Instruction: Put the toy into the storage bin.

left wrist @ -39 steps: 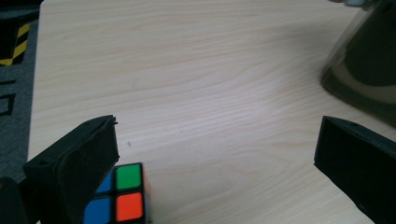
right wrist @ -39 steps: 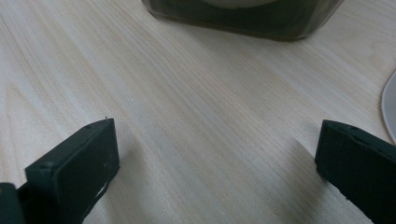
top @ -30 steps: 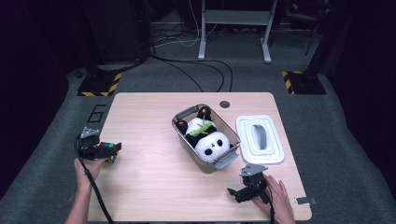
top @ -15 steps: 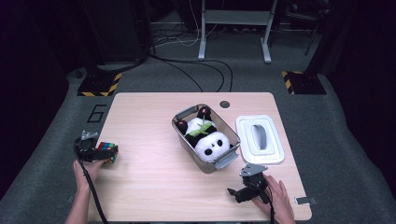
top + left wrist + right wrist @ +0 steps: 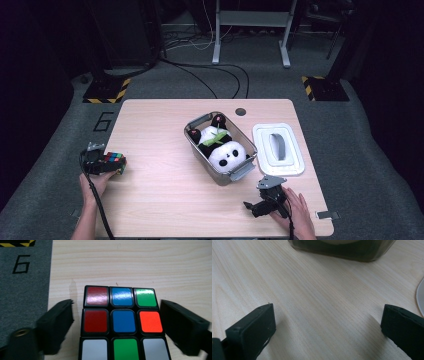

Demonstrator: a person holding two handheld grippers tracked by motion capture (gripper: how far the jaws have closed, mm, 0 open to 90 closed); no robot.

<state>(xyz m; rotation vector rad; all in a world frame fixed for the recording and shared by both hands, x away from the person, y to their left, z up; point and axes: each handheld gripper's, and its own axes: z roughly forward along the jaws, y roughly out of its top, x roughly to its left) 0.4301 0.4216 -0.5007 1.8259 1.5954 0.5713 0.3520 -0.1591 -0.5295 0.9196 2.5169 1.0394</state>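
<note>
A scrambled colour cube [image 5: 113,161] lies on the wooden table [image 5: 165,200] near its left edge. My left gripper [image 5: 107,163] has its two black jaws on either side of the cube [image 5: 122,322]. The jaws have just been closing, and a narrow gap still shows on each side, so the pads do not press on it. My left gripper [image 5: 116,312] points down at the cube's top face. My right gripper [image 5: 253,207] rests low on the table near the front right. In its own view my right gripper [image 5: 328,315] stands wide open over bare wood.
A metal bin [image 5: 196,123] holding a plush panda [image 5: 226,151] stands at the table's middle, just beyond the right gripper. A white lid [image 5: 295,150] lies to its right. Grey carpet [image 5: 22,290] marked with a 6 borders the table's left edge.
My left gripper has come down around the cube and its jaws have drawn closer to the cube's sides. The right gripper has stayed put.
</note>
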